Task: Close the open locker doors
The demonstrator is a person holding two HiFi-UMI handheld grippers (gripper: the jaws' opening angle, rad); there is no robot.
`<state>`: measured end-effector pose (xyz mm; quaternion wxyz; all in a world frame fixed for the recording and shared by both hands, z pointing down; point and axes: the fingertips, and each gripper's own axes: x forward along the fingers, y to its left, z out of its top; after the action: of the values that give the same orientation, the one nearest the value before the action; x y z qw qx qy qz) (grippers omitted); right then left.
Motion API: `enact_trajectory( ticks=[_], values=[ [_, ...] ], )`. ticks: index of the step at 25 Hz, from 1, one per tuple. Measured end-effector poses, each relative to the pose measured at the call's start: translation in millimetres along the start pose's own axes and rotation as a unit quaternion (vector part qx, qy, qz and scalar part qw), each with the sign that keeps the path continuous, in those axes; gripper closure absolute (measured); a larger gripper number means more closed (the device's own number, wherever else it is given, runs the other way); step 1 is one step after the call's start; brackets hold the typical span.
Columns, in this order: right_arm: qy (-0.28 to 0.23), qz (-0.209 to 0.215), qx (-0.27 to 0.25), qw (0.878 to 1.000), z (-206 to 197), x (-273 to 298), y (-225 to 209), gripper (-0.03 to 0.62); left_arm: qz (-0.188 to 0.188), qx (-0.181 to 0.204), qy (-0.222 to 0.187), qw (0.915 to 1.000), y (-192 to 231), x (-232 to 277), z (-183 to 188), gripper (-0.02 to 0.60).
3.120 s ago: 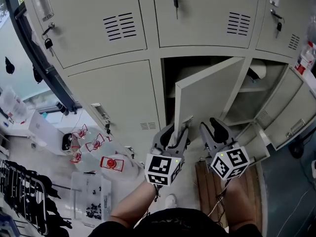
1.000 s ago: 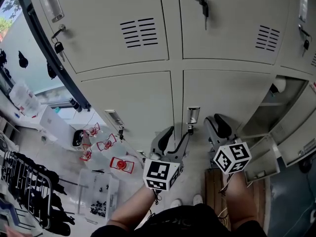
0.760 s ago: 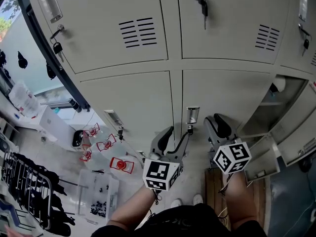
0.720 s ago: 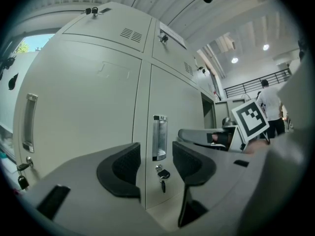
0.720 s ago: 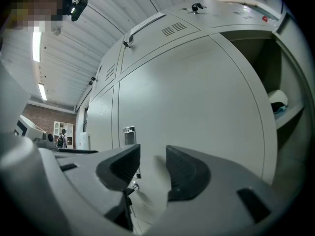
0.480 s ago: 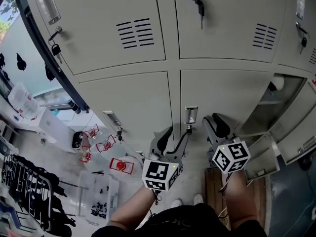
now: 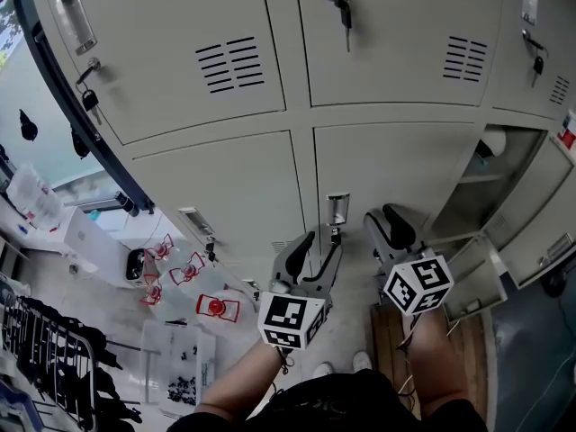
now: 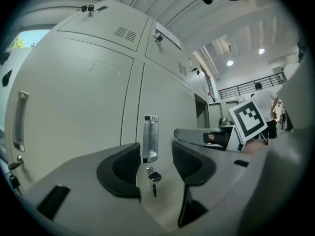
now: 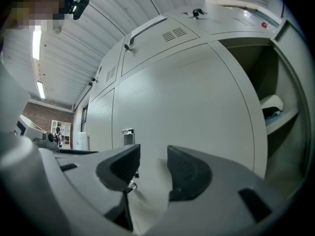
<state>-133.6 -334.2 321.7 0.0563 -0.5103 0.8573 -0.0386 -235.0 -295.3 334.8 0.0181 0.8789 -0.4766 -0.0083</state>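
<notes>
**Both tongs held level at the lockers**

The left tongs point(image 7: 317, 241) and right tongs point(image 7: 389, 223) point straight at a shut locker door point(image 7: 396, 169). Both are spread apart and hold nothing. An open locker point(image 7: 504, 165) sits just to the right. Its door point(image 7: 538, 216) runs off the edge. The stuff on its shelf is too dim to tell.

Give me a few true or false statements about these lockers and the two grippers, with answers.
The locker door ahead of the left hand-held gripper is shut. True.
A key hangs below the door handle. True.
The left hand-held gripper is clamped on the door handle. False: its jaws stand apart and do not press on it.
A locker on the right stands open. True.
That locker is empty. False: a white object lies on its shelf.
</notes>
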Motion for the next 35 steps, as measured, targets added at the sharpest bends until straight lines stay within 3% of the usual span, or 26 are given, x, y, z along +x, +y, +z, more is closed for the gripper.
enact_trajectory(
  ticks=[7,16,26,35],
  values=[
    [-0.009,-0.044,-0.001,0.999,4.4,-29.0,-17.7,0.433,-0.052,0.004,0.000,0.9987,-29.7,8.2,-0.3,0.374],
    [-0.021,-0.162,-0.014,0.987,13.6,-123.4,-72.5,0.433,-0.160,-0.002,0.003,0.9871,-109.2,32.7,-8.7,0.374],
    [-0.028,-0.301,-0.036,0.953,34.1,-272.0,-137.1,0.433,-0.304,-0.013,0.007,0.9527,-254.2,53.9,-10.8,0.373],
    [-0.056,-0.359,-0.033,0.931,52.7,-379.9,-188.6,0.410,-0.373,-0.016,0.008,0.9275,-367.4,67.6,-9.2,0.350]
  ],
)
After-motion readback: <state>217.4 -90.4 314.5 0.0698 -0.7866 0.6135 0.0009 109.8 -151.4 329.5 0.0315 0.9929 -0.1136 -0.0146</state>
